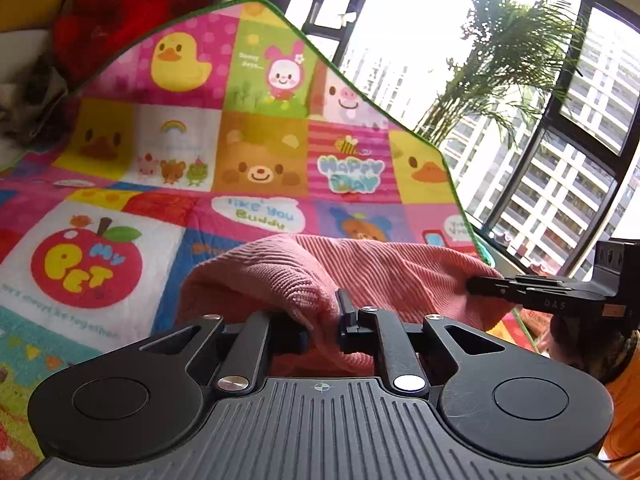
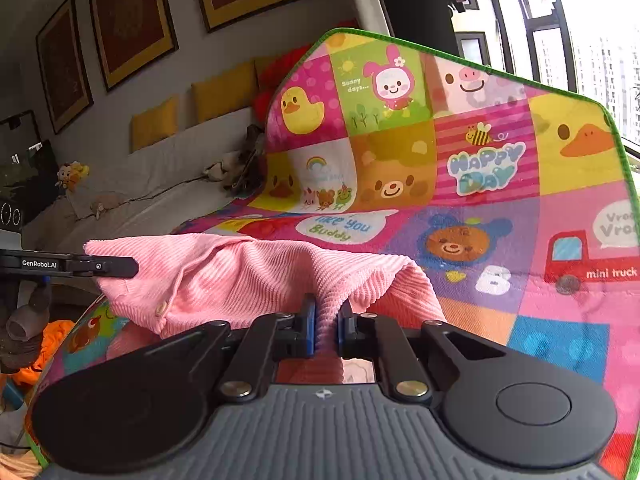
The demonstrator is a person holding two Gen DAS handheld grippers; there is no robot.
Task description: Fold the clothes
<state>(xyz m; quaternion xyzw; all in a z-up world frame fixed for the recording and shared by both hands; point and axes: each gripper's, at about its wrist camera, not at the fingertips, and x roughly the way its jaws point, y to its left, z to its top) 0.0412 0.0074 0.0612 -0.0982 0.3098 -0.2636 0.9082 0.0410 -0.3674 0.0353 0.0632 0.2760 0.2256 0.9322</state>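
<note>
A pink ribbed garment (image 1: 384, 272) (image 2: 240, 276) hangs lifted and stretched between my two grippers above a colourful cartoon play mat (image 1: 168, 148) (image 2: 532, 312). My left gripper (image 1: 324, 328) is shut on one bunched edge of it. In the right wrist view the left gripper's tip (image 2: 128, 267) pinches the garment's left corner, near a small button (image 2: 161, 309). My right gripper (image 2: 326, 330) is shut on a fold of the cloth held between its blue pads. From the left wrist view the right gripper (image 1: 476, 286) comes in from the right and holds the other edge.
The mat's far end curls up against a sofa (image 2: 160, 168) with yellow cushions (image 2: 224, 90) and a red blanket (image 1: 116, 12). A large window (image 1: 560, 160) with a palm plant (image 1: 504, 64) is on the right. Framed pictures (image 2: 128, 16) hang on the wall. Orange cloth (image 2: 36, 364) lies beside the mat.
</note>
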